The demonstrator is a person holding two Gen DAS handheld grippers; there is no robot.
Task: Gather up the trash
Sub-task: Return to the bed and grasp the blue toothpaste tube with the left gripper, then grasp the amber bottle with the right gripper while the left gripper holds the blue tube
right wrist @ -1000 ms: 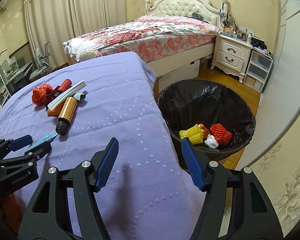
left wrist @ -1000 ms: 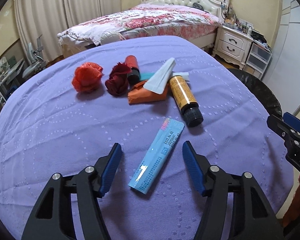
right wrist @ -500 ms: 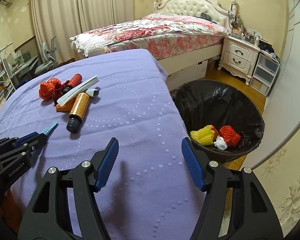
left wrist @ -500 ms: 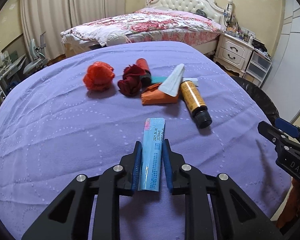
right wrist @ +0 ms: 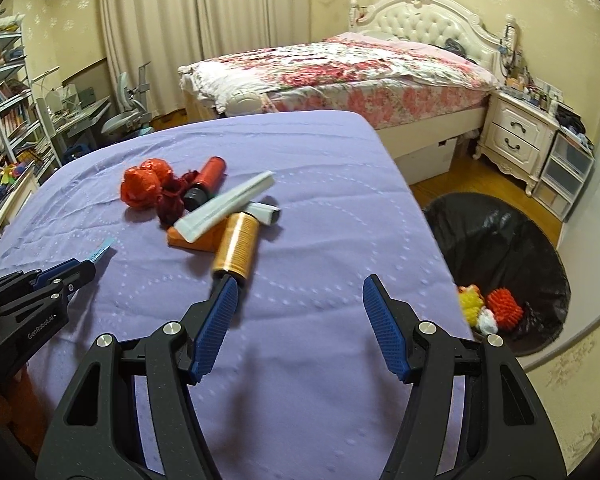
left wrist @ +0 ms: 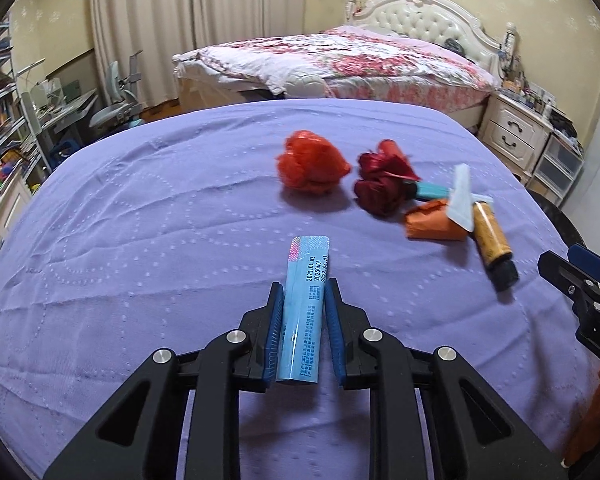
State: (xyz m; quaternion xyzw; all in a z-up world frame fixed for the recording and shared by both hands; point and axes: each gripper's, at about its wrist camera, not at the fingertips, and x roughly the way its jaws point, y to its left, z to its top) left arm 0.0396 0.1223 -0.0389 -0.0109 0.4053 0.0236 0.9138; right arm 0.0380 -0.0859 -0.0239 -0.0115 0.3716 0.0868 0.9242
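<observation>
In the left wrist view, the left gripper [left wrist: 302, 312] is clamped on a light blue tube [left wrist: 303, 308], its blue pads pressing both long sides while the flat crimped end sticks out ahead over the purple tablecloth [left wrist: 140, 220]. Farther on lie an orange-red crumpled wad [left wrist: 312, 167] and a dark red crumpled wad [left wrist: 384, 178] side by side, then an orange packet [left wrist: 432, 225] with a white tube [left wrist: 462, 200] leaning across it and an amber bottle [left wrist: 494, 246] with a black cap just beside them. The right gripper [left wrist: 580, 276] shows at the right edge. In the right wrist view, the right gripper [right wrist: 296, 316] hangs released above the tablecloth [right wrist: 320, 240], jaws well apart with nothing between them; its left finger overlaps the capped end of the amber bottle [right wrist: 238, 246]. The white tube [right wrist: 224, 206] crosses the orange packet [right wrist: 196, 242], with a red bottle [right wrist: 205, 179] and the wads behind. The left gripper [right wrist: 80, 270] sits at left, the blue tube's tip [right wrist: 102, 250] poking out. Beside the table, on the floor, stands a black-lined trash bin [right wrist: 500, 248] holding yellow, red and white scraps [right wrist: 488, 306].
</observation>
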